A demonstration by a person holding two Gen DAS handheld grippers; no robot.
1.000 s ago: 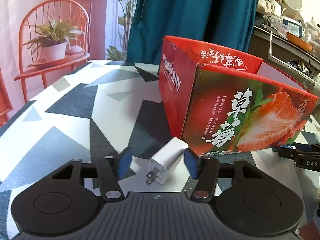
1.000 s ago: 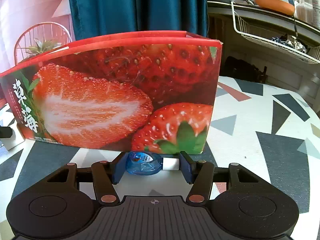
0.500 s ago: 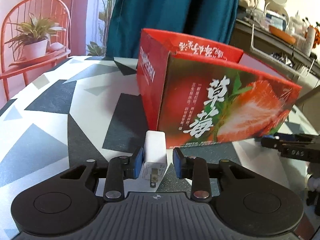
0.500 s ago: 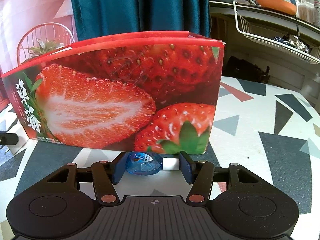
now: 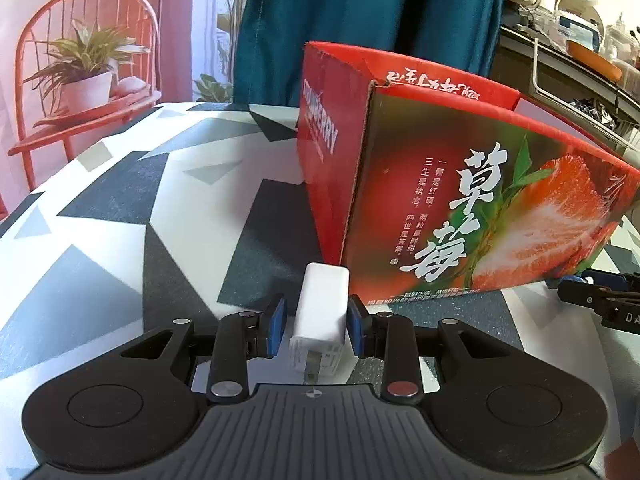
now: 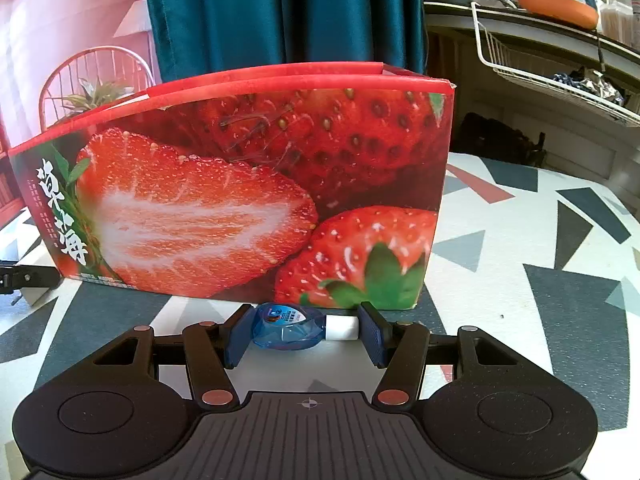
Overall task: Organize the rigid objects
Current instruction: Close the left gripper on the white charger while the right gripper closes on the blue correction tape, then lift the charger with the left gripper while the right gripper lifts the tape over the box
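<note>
In the left wrist view my left gripper (image 5: 316, 326) is shut on a white plug charger (image 5: 324, 304), its blue pads against the charger's sides and its prongs pointing back at the camera. The charger is just in front of the near left corner of the red strawberry box (image 5: 460, 208). In the right wrist view my right gripper (image 6: 304, 332) is shut on a small blue bottle (image 6: 286, 326) with a white cap, held crosswise low over the table, close to the box's front wall (image 6: 240, 192). The box is open at the top and its inside is hidden.
The table (image 5: 120, 200) has a white cloth with grey and black triangles. An orange chair with a potted plant (image 5: 80, 80) stands beyond its far left edge. A teal curtain hangs behind the box. A wire basket (image 6: 552, 72) and a cluttered shelf are at the right.
The left jaws closed in on the white charger, which turned from slanted to straight between the pads. The right gripper and its blue bottle have not moved.
</note>
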